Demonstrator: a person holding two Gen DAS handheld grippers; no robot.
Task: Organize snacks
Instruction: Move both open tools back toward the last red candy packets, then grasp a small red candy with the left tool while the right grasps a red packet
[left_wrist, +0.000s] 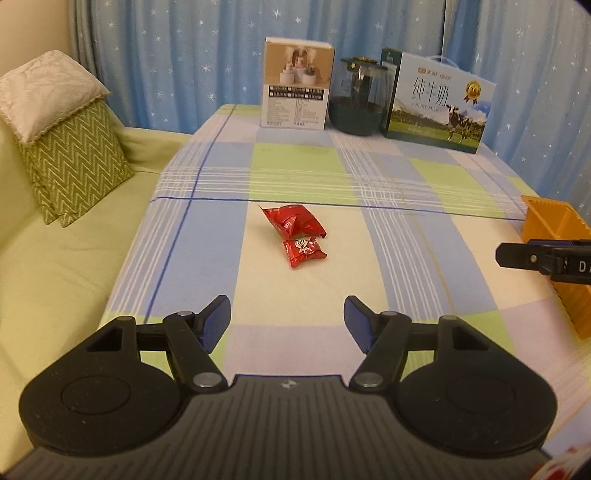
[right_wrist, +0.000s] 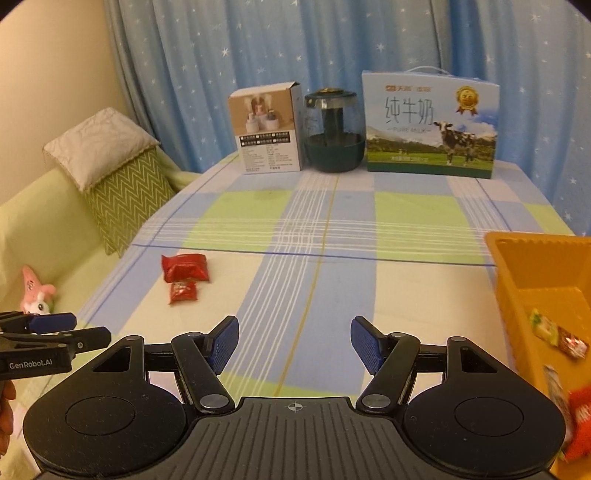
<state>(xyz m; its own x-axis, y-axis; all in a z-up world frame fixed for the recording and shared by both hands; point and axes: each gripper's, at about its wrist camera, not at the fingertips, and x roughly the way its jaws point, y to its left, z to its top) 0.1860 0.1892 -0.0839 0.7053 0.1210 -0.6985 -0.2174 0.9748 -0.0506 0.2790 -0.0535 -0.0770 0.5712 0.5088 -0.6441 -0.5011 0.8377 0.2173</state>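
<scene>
Both wrist views face downward across the table (left_wrist: 295, 173), sharing its far boxes.

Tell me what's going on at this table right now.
A person is tidying snacks with a hand-held gripper in each hand. Both the left gripper and the right gripper are open and empty. Two red snack packets lie side by side on the checked tablecloth, ahead of the left gripper. The orange bin on the right already holds a few snacks.

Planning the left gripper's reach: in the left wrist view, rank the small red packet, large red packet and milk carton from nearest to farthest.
1. small red packet, straight ahead of the left gripper.
2. large red packet, touching behind it.
3. milk carton, far edge, right.
</scene>
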